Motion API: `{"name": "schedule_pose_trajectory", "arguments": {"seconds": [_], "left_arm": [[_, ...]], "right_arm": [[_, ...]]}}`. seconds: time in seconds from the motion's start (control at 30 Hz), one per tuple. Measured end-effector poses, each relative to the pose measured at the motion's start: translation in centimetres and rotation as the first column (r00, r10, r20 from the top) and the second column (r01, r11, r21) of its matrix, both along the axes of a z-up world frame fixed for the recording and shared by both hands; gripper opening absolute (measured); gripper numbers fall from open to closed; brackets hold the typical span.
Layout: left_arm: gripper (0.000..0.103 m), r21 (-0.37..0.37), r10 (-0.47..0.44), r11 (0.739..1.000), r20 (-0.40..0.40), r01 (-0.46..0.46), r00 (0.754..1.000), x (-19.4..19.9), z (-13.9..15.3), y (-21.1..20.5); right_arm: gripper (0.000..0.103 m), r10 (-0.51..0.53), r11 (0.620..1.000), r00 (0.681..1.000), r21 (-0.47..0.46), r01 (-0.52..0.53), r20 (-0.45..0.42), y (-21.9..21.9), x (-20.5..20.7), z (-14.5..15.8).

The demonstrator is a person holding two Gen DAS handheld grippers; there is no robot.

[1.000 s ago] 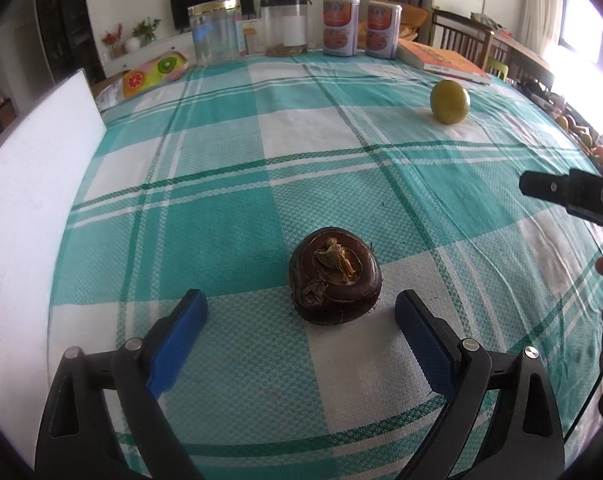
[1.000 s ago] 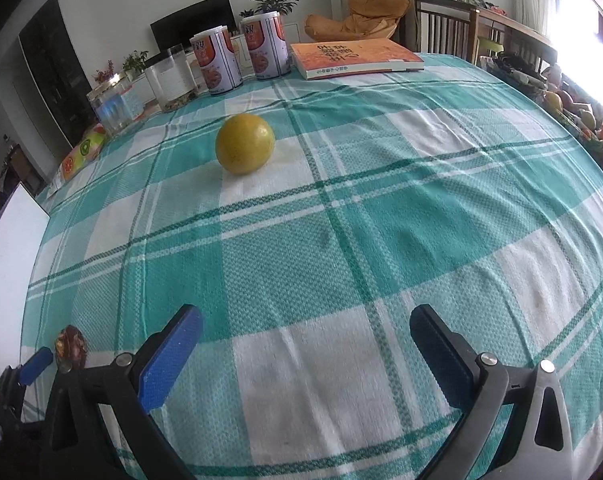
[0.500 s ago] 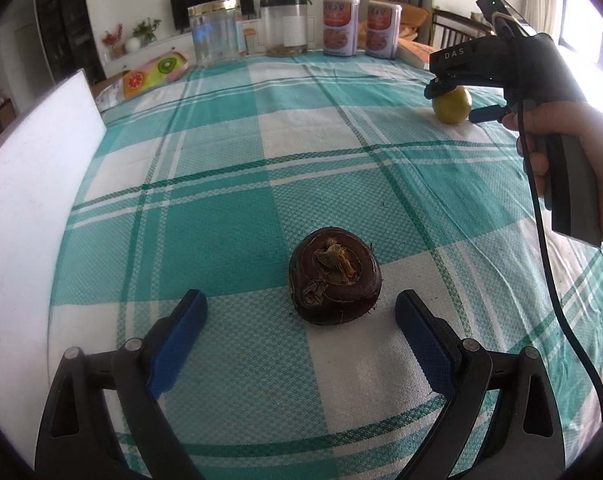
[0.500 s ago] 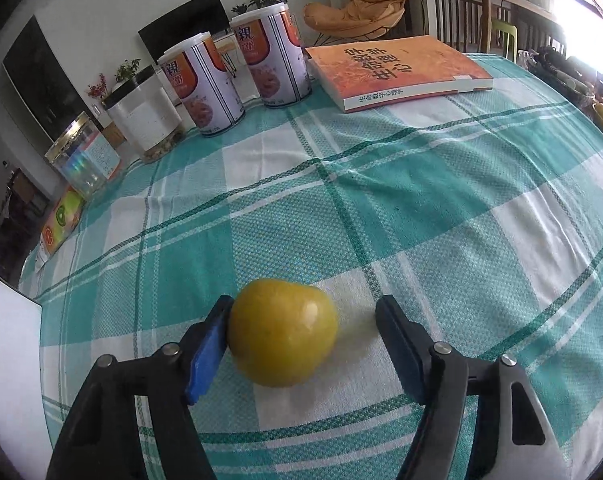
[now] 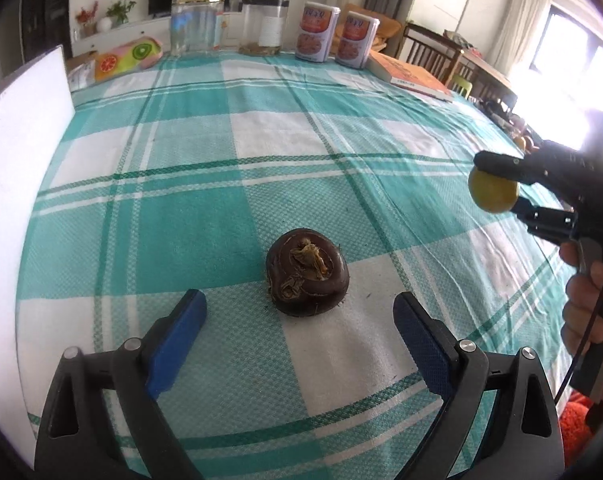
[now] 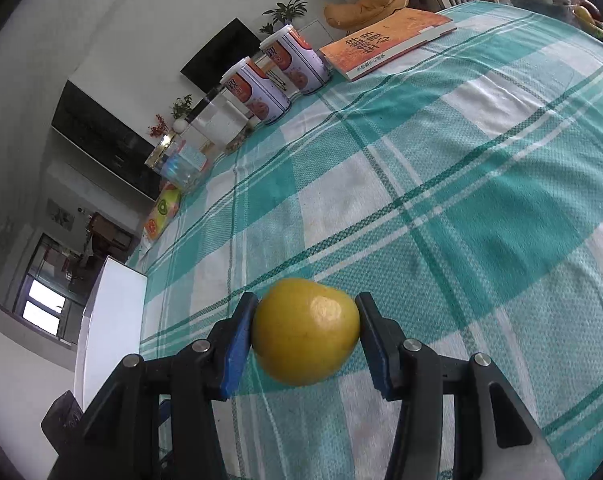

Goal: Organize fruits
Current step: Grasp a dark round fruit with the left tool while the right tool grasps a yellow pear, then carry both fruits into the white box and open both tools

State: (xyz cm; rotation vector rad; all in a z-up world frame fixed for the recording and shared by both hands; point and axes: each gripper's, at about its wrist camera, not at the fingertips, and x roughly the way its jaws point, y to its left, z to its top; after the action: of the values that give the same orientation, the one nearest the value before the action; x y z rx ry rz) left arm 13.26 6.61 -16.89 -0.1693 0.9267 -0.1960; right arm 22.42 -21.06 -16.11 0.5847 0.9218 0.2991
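Observation:
A dark brown, round fruit (image 5: 307,274) with a dry stem lies on the teal-and-white checked tablecloth (image 5: 229,128), just ahead of my left gripper (image 5: 299,318), which is open and empty with blue pads either side. My right gripper (image 6: 305,330) is shut on a yellow round fruit (image 6: 305,330) and holds it above the cloth, tilted. The left wrist view also shows that yellow fruit (image 5: 492,196) in the right gripper at the right edge.
A white board (image 5: 17,160) stands along the table's left side. At the far edge stand two printed cans (image 5: 335,36), glass jars (image 5: 197,26), a fruit-patterned pack (image 5: 125,56) and an orange book (image 5: 413,76). Chairs (image 5: 433,54) stand beyond.
My right gripper reached the yellow fruit, shut on it, lifted it off the cloth and carried it nearer, tilted. The left gripper and the brown fruit have stayed put.

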Motion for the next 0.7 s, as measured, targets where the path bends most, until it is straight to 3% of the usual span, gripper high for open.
{"name": "schedule_pose_trajectory", "arguments": {"seconds": [0.07,0.17,0.2,0.27,0.33,0.4,0.5,0.6,0.7], "left_arm": [[0.094,-0.009,0.005,1.000,0.002,-0.005,1.000,0.1,0.0,0.1],[0.092,0.069,0.011,0.998,0.006,-0.012,1.000,0.5,0.0,-1.2],[0.080,0.100,0.010,0.995,0.019,-0.012,1.000,0.6,-0.1,-1.7],[0.047,0.188,-0.007,0.982,0.041,-0.001,0.999,0.9,-0.1,-2.7],[0.044,0.207,-0.023,0.978,0.043,0.013,0.999,1.0,0.0,-3.1],[0.044,0.161,-0.025,0.987,0.023,0.021,0.999,0.5,0.3,-2.7],[0.044,0.018,-0.055,0.998,-0.014,0.055,0.998,-2.0,1.5,-2.1],[0.044,-0.141,-0.116,0.984,-0.048,0.108,0.992,-5.9,3.6,-1.1],[0.044,-0.246,-0.150,0.959,-0.033,0.137,0.988,-10.4,7.3,1.1]], "right_arm": [[0.050,-0.007,1.000,1.000,0.024,0.007,0.013,-0.1,-2.6,-0.2],[0.050,-0.020,0.999,0.999,0.031,0.019,0.034,0.2,-5.6,-0.4],[0.050,-0.021,0.999,0.999,0.036,0.020,0.042,0.4,-6.3,-0.4],[0.050,-0.018,0.999,0.998,0.032,0.016,0.068,0.7,-7.8,-0.3],[0.050,-0.005,1.000,0.995,0.005,0.004,0.101,1.0,-9.0,-0.2],[0.050,0.002,1.000,0.994,-0.015,0.000,0.114,0.9,-9.9,-0.6],[0.050,-0.007,1.000,0.998,-0.005,0.007,0.069,0.4,-10.7,-1.8],[0.050,0.003,1.000,0.995,-0.016,-0.001,0.102,0.5,-10.8,-1.1],[0.050,0.057,0.998,0.993,-0.033,-0.053,0.108,1.9,-11.1,-0.6]]}}
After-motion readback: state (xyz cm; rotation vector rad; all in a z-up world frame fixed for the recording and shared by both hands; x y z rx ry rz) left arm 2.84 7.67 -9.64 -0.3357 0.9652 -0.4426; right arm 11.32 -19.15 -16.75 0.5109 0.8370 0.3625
